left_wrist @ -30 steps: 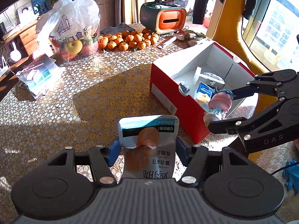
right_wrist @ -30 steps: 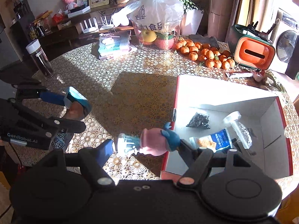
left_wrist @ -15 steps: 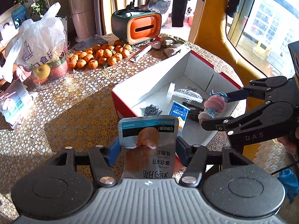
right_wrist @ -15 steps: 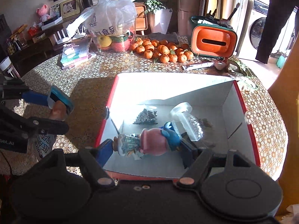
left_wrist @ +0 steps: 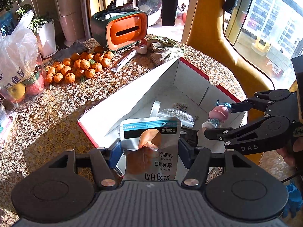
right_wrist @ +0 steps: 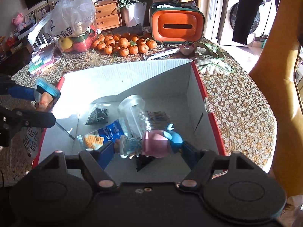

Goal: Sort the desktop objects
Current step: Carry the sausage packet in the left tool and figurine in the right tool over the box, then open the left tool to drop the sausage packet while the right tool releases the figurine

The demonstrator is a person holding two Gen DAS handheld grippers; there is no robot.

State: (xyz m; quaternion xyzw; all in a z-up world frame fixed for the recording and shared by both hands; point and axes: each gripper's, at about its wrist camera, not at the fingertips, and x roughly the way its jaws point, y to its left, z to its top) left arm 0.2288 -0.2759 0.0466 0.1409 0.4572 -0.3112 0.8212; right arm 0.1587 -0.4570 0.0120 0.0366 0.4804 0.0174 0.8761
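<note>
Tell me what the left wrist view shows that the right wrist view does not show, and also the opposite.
Only the left wrist view shows the printed front of the snack pouch held in the left gripper, and the window with buildings outside.

Only the right wrist view shows the wooden drawers, the pink plush toy and the blue biscuit packet in the box.

Both show the red and white box, the oranges, the orange and green case and the figurine held in the right gripper.

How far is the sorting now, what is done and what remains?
Done: several packets already lie in the box. In hand: the left gripper holds a pouch, the right gripper a figurine, both at the box. Left: dropping both in.
</note>
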